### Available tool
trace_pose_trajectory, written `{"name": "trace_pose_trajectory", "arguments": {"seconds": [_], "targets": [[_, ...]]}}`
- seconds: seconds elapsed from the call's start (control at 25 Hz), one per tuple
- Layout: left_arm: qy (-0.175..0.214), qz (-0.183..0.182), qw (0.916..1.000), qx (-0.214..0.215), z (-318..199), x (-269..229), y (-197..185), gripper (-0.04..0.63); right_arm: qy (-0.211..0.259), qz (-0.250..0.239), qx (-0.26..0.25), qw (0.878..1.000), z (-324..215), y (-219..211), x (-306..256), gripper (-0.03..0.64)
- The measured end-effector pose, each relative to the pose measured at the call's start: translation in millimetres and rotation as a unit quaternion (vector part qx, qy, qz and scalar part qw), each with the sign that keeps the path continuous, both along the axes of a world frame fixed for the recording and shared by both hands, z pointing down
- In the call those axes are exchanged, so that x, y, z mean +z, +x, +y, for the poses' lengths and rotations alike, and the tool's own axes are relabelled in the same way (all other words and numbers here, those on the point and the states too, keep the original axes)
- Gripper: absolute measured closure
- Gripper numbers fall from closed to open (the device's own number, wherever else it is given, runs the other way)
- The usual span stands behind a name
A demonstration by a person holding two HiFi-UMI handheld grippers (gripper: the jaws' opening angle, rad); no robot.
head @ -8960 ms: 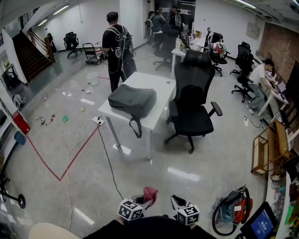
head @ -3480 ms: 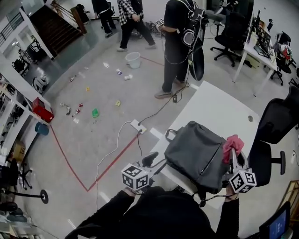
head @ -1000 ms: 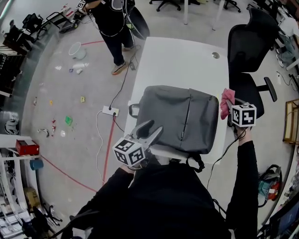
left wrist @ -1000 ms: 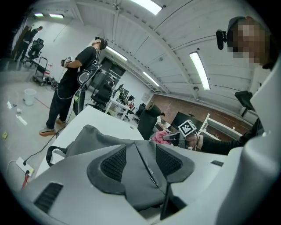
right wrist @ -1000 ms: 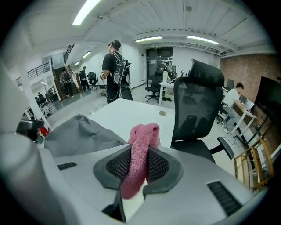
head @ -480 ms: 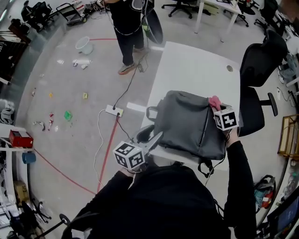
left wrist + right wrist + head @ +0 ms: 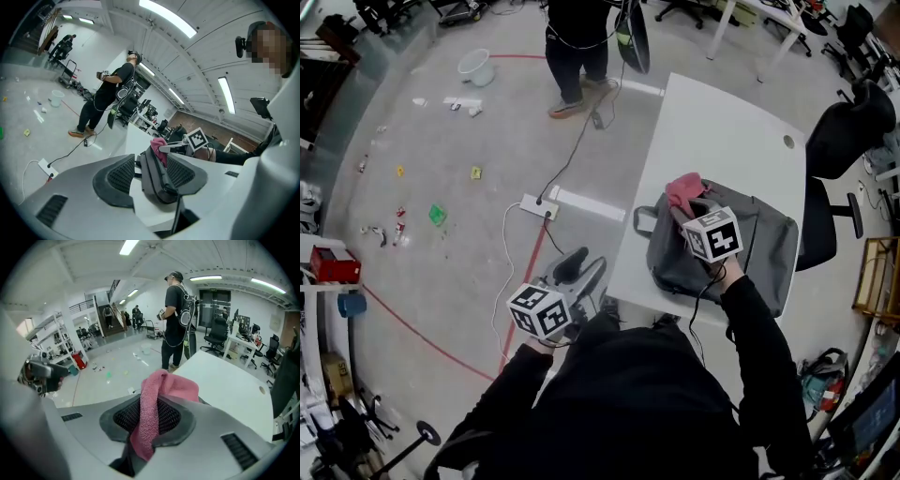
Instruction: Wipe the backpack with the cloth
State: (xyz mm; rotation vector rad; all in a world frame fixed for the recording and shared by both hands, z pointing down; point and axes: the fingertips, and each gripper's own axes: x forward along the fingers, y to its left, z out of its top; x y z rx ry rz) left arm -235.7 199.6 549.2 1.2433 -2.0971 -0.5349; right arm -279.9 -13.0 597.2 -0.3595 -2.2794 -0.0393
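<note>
A grey backpack [image 7: 748, 251] lies flat on the white table [image 7: 722, 131], close to its near edge. My right gripper [image 7: 682, 214] is over the bag's far left corner, shut on a pink cloth [image 7: 684, 190] that bunches up past the jaws. In the right gripper view the cloth [image 7: 157, 404] hangs pinched between the pads. My left gripper [image 7: 581, 267] stands open and empty, off the table's near left edge and above the floor. In the left gripper view the backpack's edge [image 7: 157, 176] and the cloth [image 7: 159, 147] show beyond the open jaws.
A person [image 7: 581, 37] stands at the table's far left end. A black office chair [image 7: 853, 122] is at the right side. On the floor to the left lie a power strip with cable [image 7: 537, 206], red tape lines, scattered litter and a white bucket [image 7: 475, 66].
My right gripper has carried the pink cloth leftward, from the backpack's right edge across its top to its far left corner. The left gripper has stayed open near the table's near left edge.
</note>
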Motion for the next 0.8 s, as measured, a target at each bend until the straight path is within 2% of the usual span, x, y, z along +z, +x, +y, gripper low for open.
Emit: {"name": "trace_pose_trajectory", "arguments": {"seconds": [0.16,0.28,0.44,0.68,0.8], "targets": [[-0.01,-0.003,0.9999,-0.011,23,1,-4,0.368,-0.003,-0.024,-0.036,0.999,43,-20,-14,0.538],[-0.009,-0.009,0.9998,-0.015,21,-3,1,0.368,0.012,-0.004,-0.043,0.999,36,-8,-1,0.538],[-0.001,-0.014,0.9999,-0.001,-8,-10,19,0.368,0.02,0.022,-0.004,1.0,-13,34,10,0.538],[0.009,-0.017,0.9977,0.065,-103,-19,69,0.368,0.058,0.063,0.071,0.994,-131,118,23,0.538],[0.015,-0.022,0.9956,0.09,-143,-24,95,0.368,0.052,0.049,0.118,0.99,-179,160,13,0.538]]}}
